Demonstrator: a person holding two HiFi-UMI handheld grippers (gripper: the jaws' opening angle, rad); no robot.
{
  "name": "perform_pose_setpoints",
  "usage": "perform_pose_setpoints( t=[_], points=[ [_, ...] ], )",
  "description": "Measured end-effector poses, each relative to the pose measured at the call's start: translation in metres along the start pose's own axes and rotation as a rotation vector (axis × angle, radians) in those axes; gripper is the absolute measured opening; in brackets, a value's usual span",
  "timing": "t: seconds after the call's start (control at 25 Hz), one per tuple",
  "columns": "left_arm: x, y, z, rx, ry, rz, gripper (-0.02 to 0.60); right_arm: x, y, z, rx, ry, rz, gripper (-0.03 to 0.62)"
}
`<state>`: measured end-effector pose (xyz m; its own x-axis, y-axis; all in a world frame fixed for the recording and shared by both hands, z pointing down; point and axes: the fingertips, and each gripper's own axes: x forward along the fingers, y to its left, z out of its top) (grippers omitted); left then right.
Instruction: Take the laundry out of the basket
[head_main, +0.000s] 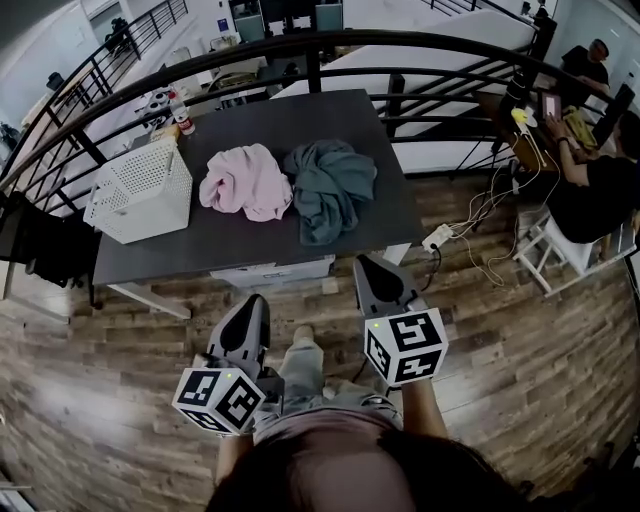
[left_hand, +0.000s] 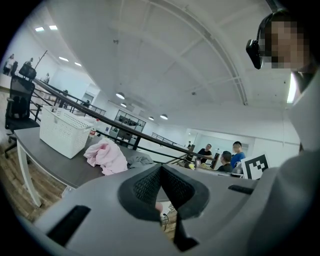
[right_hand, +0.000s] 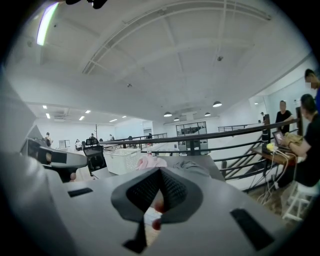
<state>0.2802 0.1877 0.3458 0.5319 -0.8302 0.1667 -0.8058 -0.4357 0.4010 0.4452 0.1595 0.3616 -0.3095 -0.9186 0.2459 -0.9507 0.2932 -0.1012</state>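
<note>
The white laundry basket (head_main: 140, 190) stands on the left end of the dark table (head_main: 170, 255), and I cannot see inside it. A pink garment (head_main: 245, 180) lies bunched on the tabletop beside it. Right of that lies a grey-green garment (head_main: 330, 185). Both grippers are held low by the person's body, short of the table's front edge. My left gripper (head_main: 252, 305) is shut with nothing in it. My right gripper (head_main: 368, 265) is also shut and holds nothing. In the left gripper view the basket (left_hand: 62, 132) and pink garment (left_hand: 106, 156) show beyond the closed jaws.
A black curved railing (head_main: 320, 45) runs behind the table. Small bottles (head_main: 178, 115) stand at the table's back left corner. A person sits at a desk (head_main: 590, 170) on the right. Cables and a power strip (head_main: 438, 237) lie on the wooden floor. A black chair (head_main: 45, 245) stands at the left.
</note>
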Motion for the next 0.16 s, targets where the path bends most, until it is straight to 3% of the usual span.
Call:
perform_pose_setpoints(
  t=[0.16],
  points=[
    [0.022, 0.011, 0.002, 0.003, 0.008, -0.006, -0.011, 0.021, -0.004, -0.001, -0.003, 0.008, 0.005, 0.015]
  ],
)
